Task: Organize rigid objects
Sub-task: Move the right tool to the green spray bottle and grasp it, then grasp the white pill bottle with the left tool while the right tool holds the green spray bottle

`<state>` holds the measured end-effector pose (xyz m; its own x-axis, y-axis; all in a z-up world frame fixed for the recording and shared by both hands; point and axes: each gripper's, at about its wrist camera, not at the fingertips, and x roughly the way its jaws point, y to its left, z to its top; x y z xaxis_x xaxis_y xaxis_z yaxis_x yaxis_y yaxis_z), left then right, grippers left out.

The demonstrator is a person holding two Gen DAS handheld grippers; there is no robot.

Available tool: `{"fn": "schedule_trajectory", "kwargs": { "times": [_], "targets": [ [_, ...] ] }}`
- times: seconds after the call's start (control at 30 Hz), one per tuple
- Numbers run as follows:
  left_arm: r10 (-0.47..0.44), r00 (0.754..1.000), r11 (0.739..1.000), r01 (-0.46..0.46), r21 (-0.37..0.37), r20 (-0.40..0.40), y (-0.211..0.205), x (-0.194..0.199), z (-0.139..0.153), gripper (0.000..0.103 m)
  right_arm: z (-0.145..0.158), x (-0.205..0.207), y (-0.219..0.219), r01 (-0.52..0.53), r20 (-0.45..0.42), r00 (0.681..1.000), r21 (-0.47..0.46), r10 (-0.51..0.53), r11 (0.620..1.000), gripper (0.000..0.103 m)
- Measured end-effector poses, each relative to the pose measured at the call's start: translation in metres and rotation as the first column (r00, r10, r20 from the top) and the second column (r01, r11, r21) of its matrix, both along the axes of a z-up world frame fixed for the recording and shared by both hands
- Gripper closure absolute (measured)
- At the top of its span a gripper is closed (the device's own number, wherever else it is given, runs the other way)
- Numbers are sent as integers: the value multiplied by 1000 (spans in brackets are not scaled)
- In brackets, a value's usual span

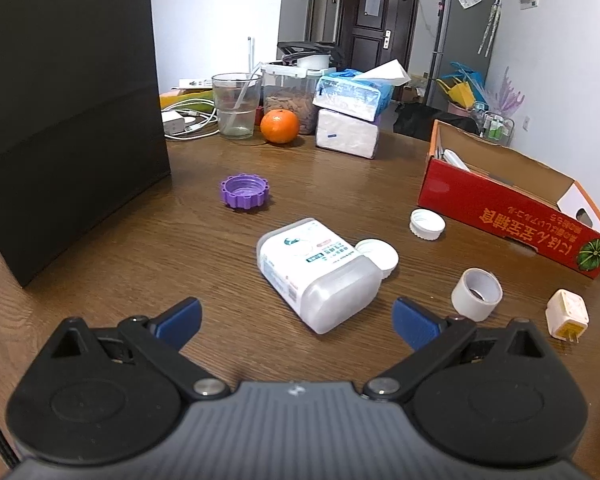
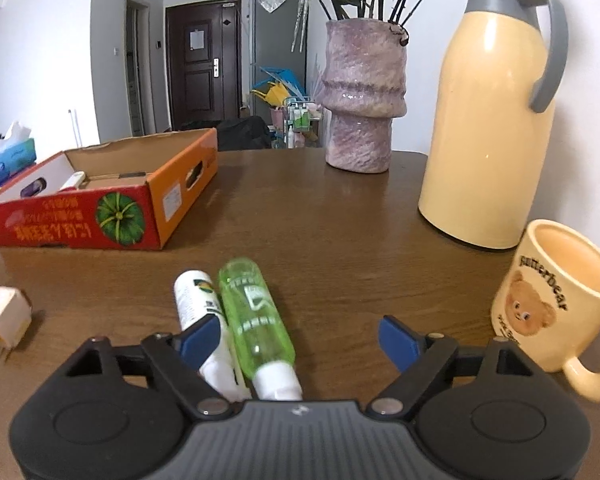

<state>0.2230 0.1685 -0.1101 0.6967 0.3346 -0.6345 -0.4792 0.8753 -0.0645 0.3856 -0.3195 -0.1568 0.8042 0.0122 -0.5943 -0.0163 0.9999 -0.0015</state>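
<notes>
Left gripper (image 1: 296,318) found spread wide, holding nothing, aimed at a translucent plastic container (image 1: 318,274) lying on its side on the wooden table (image 1: 140,248). Container's rounded end lay between the blue fingertips (image 1: 180,320), apparently not yet touched. Posture judged a lining-up for a grasp across the container's width.

Right gripper (image 2: 296,338) likewise spread and empty, lowered over a green bottle (image 2: 256,320) and a white tube (image 2: 202,308), both lying side by side and touching. Left pad overlapped the tube; contact could not be confirmed. Bottle sat off-centre in the opening, so closure there risked catching both items.

Red cardboard box (image 1: 512,216) stood open-topped on the table, already containing a few items; judged the likely collection point.

Loose items remaining on the table: purple cap (image 1: 245,192), white cap (image 1: 427,224), second white cap (image 1: 380,256) touching the container, tape roll (image 1: 476,294), plug adapter (image 1: 567,315). Task judged mostly unfinished.
</notes>
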Motion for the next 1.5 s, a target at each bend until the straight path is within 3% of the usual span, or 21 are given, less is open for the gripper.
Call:
{"fn": "schedule_trajectory", "kwargs": {
  "times": [0.2, 0.33, 0.57, 0.63, 0.93, 1.5],
  "targets": [
    [5, 1000, 1000, -4, 2, -10, 2, 5, -3, 0, -10, 17, 2, -5, -38, 999, 1, 5, 1000, 25],
    [2, 1000, 1000, -2, 6, -16, 1, 10, -5, 0, -14, 25, 6, -13, -53, 998, 7, 13, 1000, 37],
    [-2, 999, 1000, 2, 4, -32, 3, 19, -12, 0, -16, 31, 10, -27, -48, 998, 29, 29, 999, 69],
    [-3, 999, 1000, 3, 3, -35, 4, 23, -14, 0, -16, 31, 11, -27, -42, 999, 34, 28, 999, 73],
    [-28, 998, 999, 30, 33, -48, 9, 31, -18, 0, -16, 22, 18, -1, -21, 1000, 37, 1, 999, 73],
    [-237, 968, 959, 247, 141, -83, 23, 60, -32, 0, -5, -10, 30, 73, 51, 996, 74, -77, 995, 73]
  ]
}}
